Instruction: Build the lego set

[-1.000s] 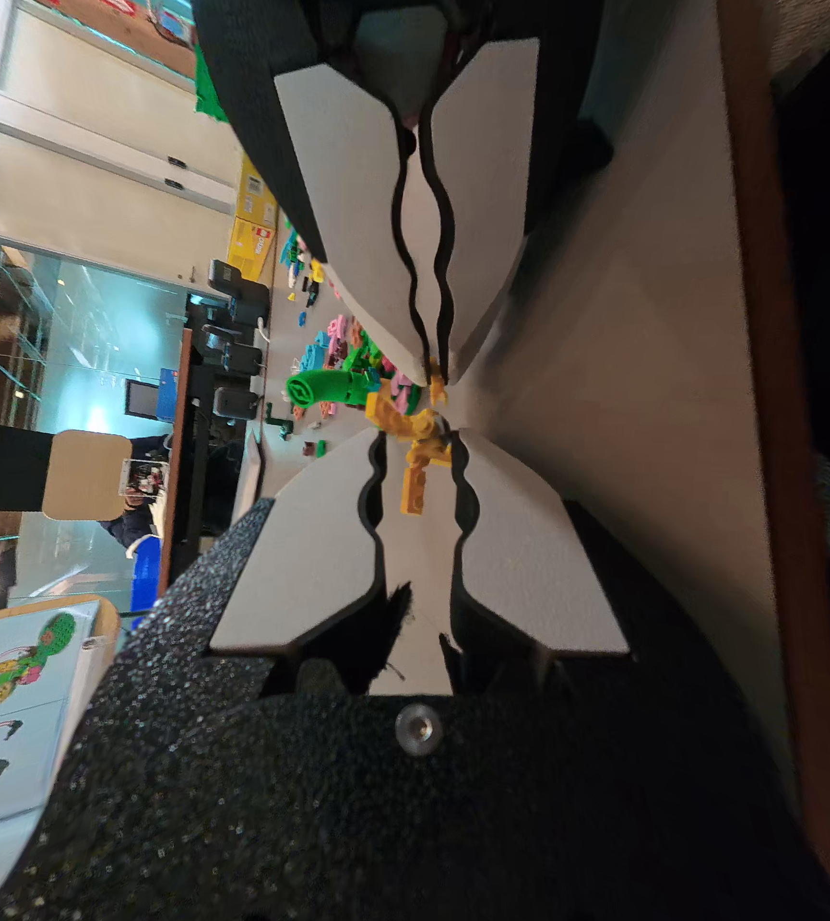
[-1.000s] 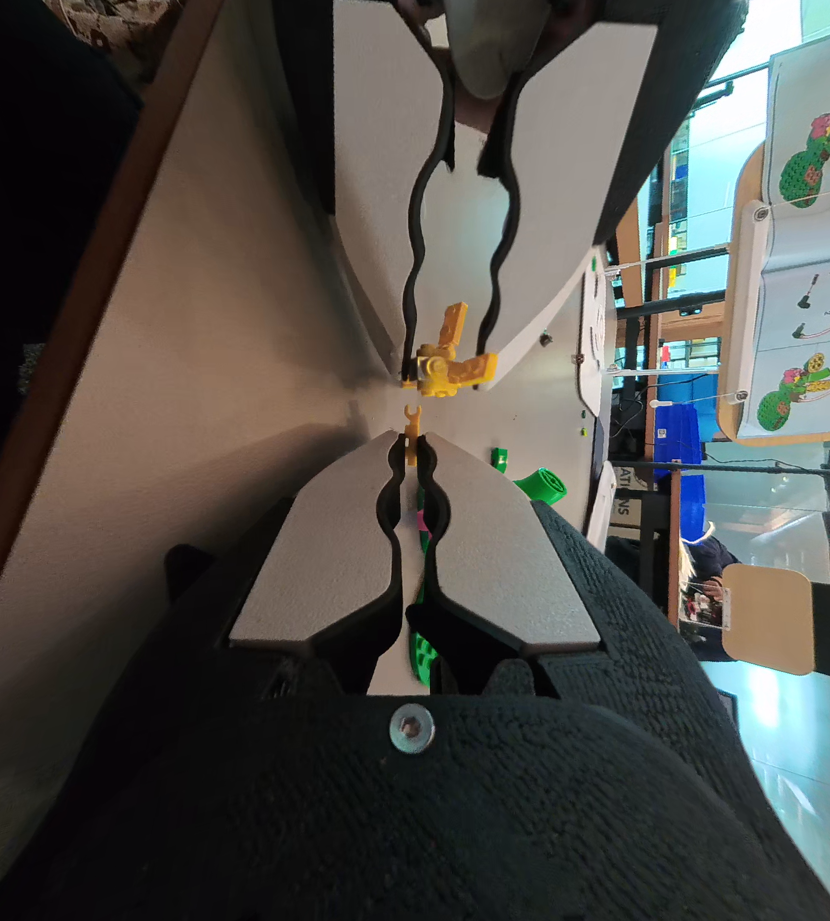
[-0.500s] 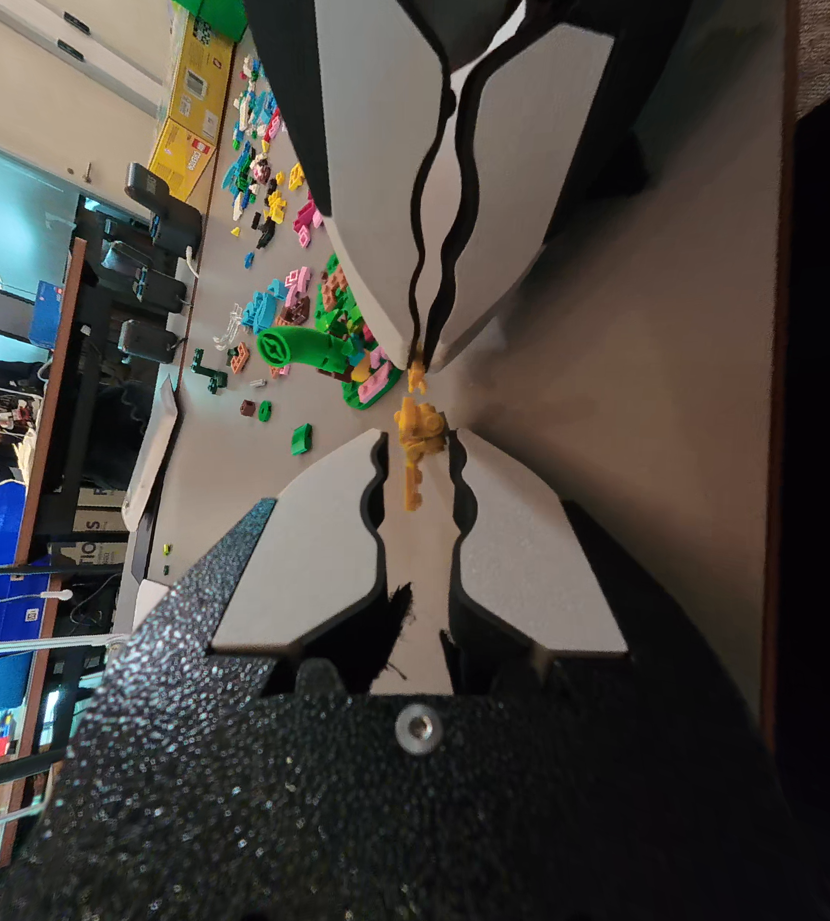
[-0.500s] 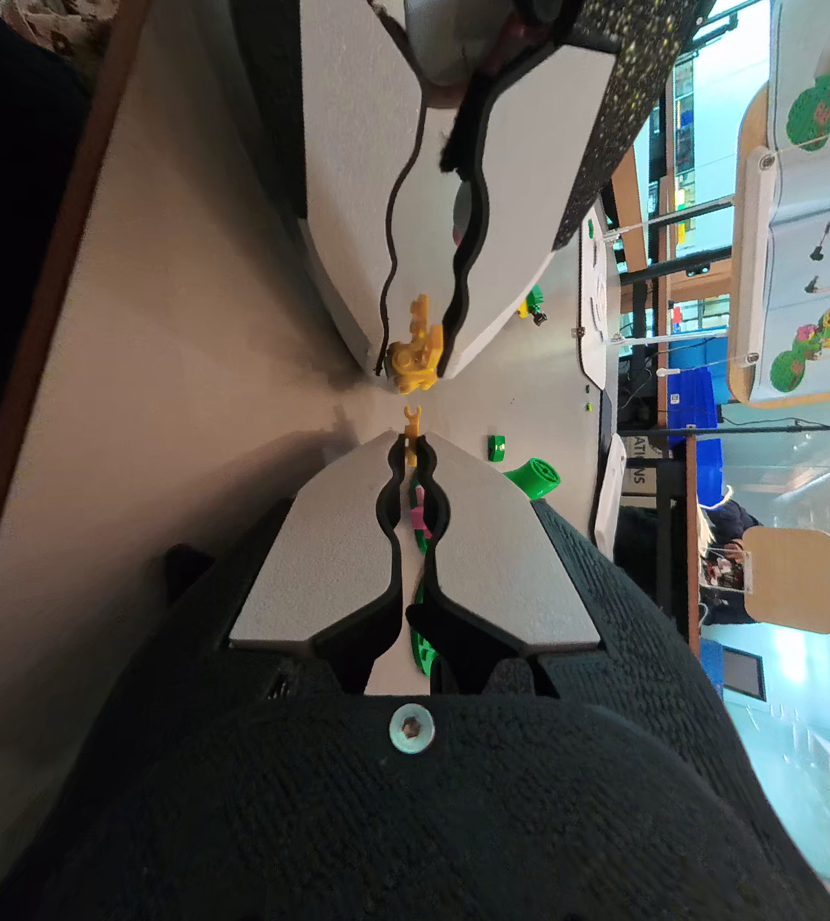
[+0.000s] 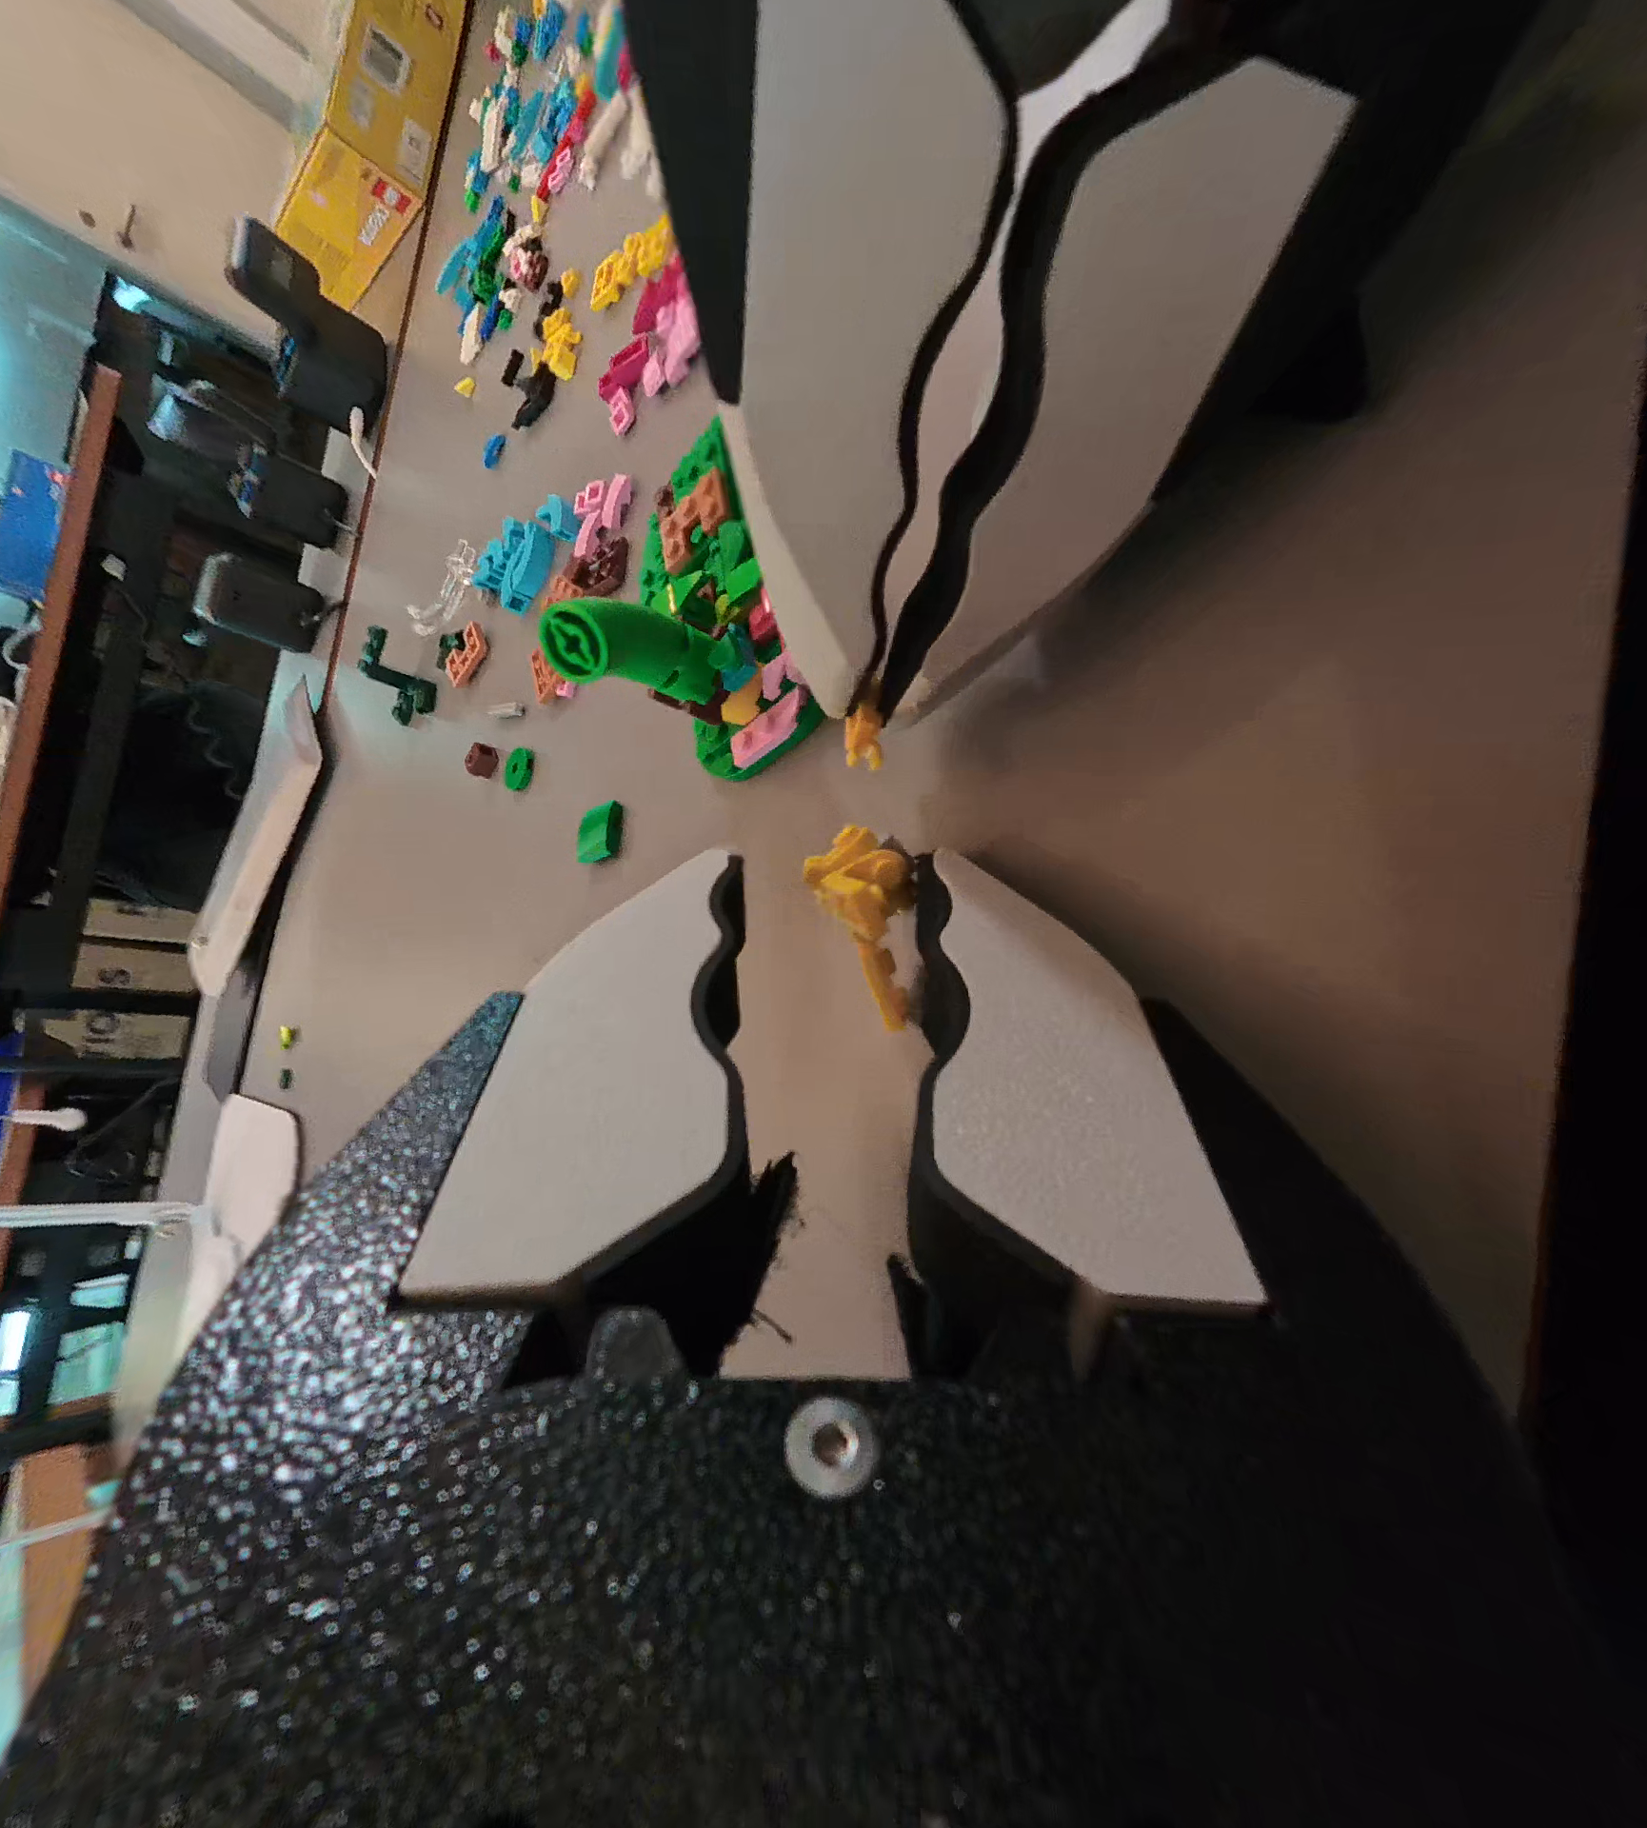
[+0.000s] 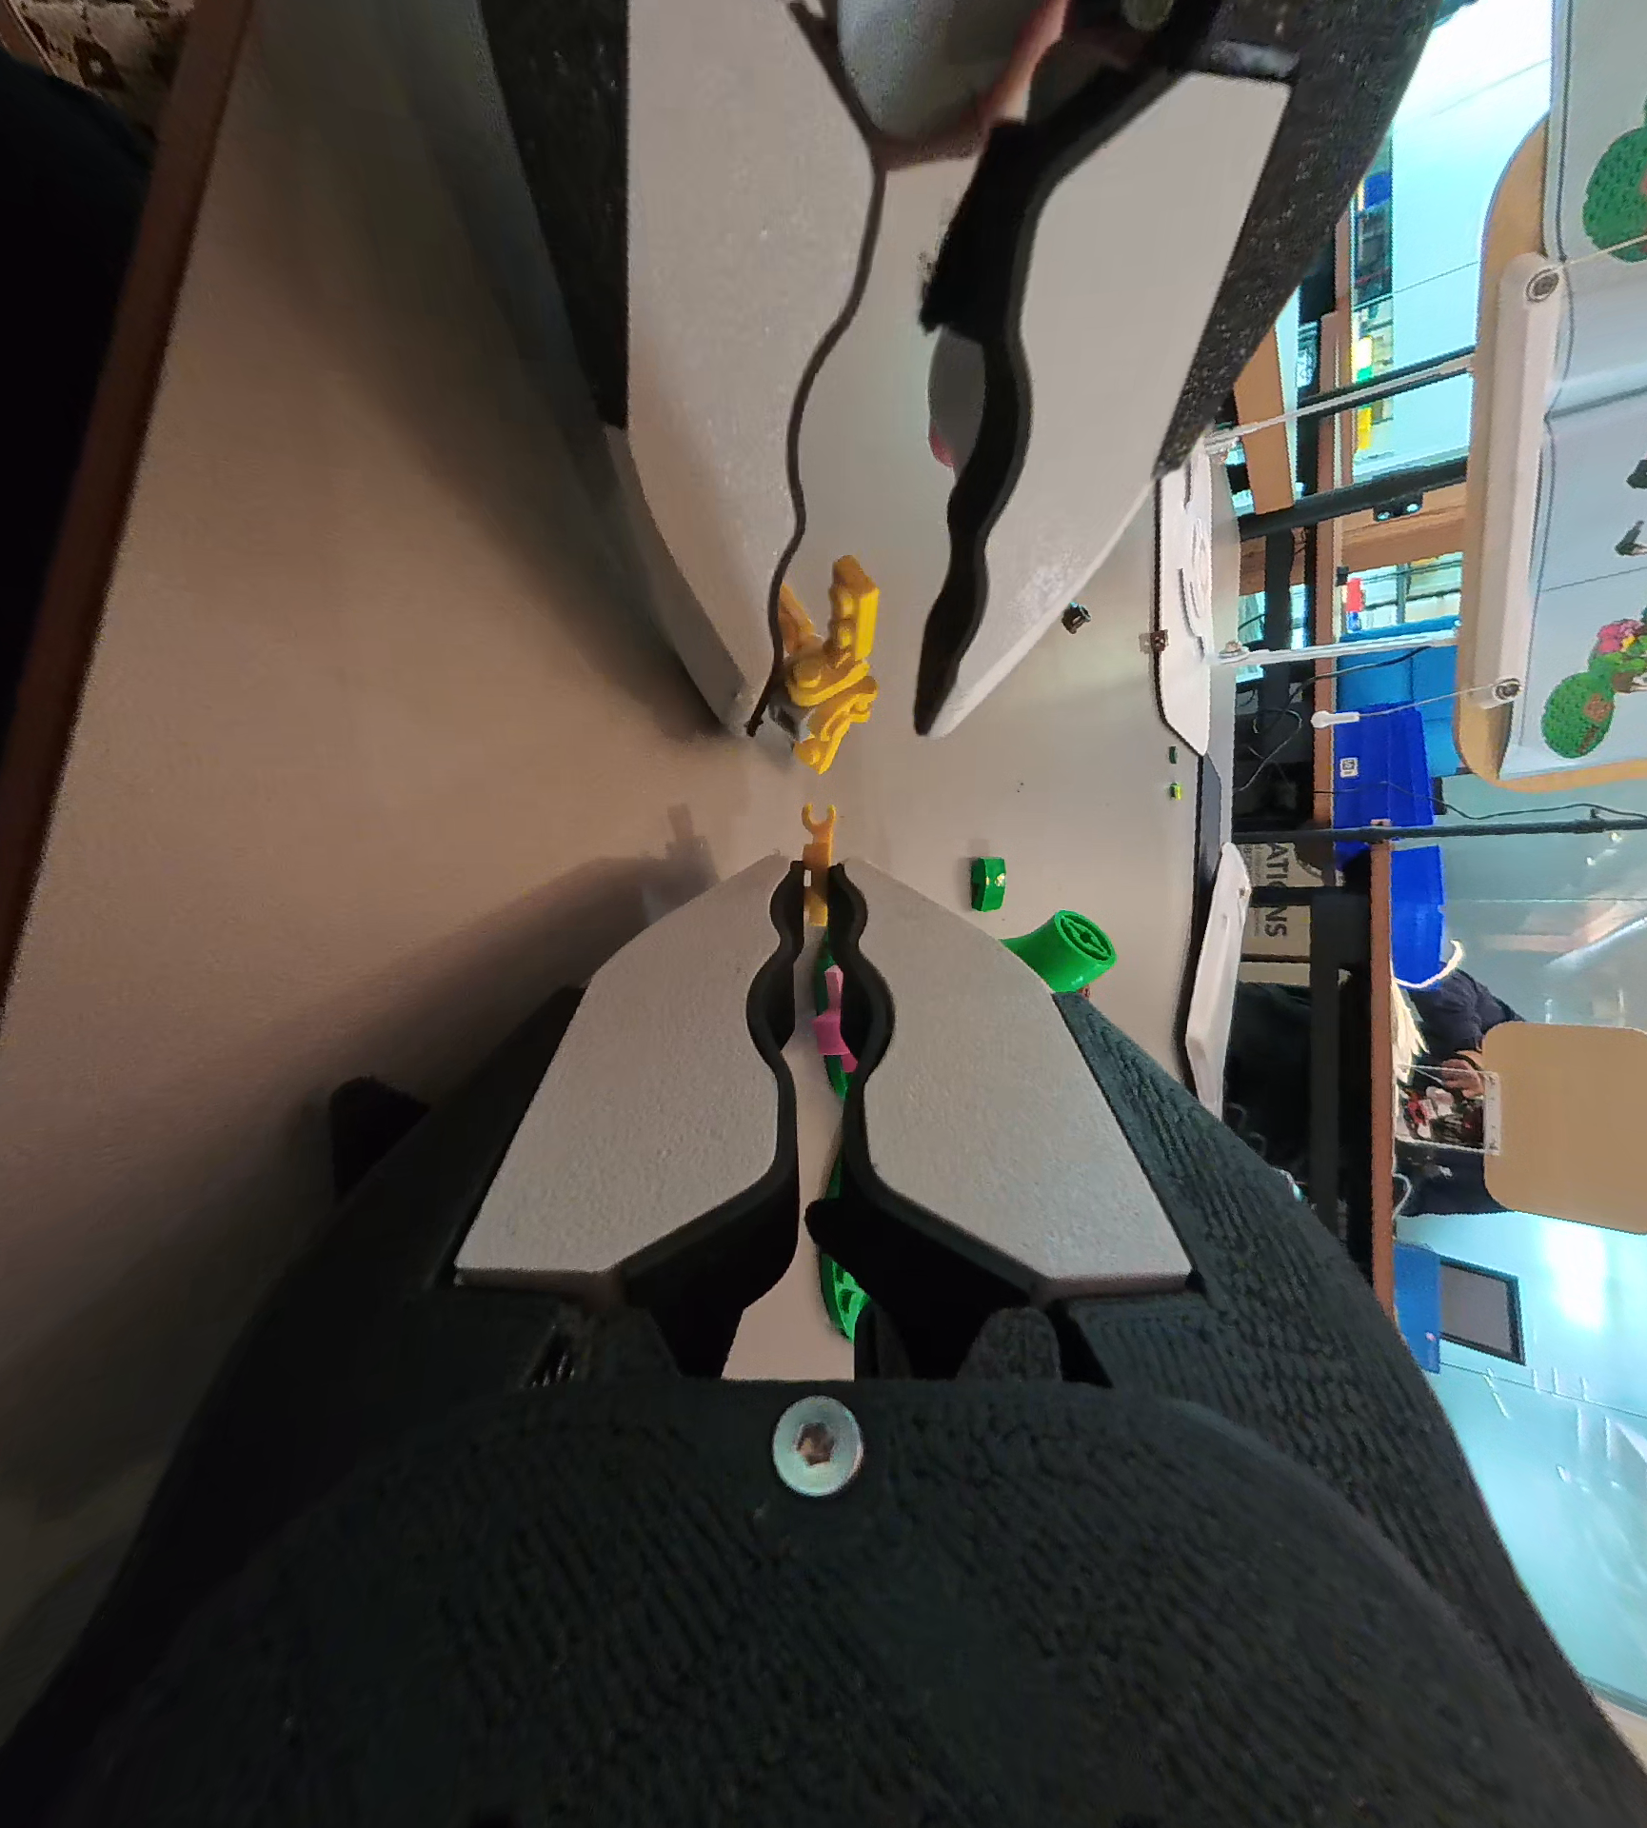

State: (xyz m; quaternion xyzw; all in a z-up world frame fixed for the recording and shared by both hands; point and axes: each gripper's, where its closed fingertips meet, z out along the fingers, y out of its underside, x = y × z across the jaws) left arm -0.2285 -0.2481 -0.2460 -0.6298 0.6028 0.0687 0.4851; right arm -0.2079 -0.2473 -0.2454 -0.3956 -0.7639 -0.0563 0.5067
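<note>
Lego assembly: yellow, against one pad of the left gripper, jaws spread
Clip: small yellow piece pinched in the right gripper, tip facing the assembly, just apart
Table: grey, loose bricks beyond

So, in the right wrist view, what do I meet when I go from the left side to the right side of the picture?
Table's brown edge → yellow clip piece pinched in the right gripper → small green brick → green tube → open instruction booklet.
</note>
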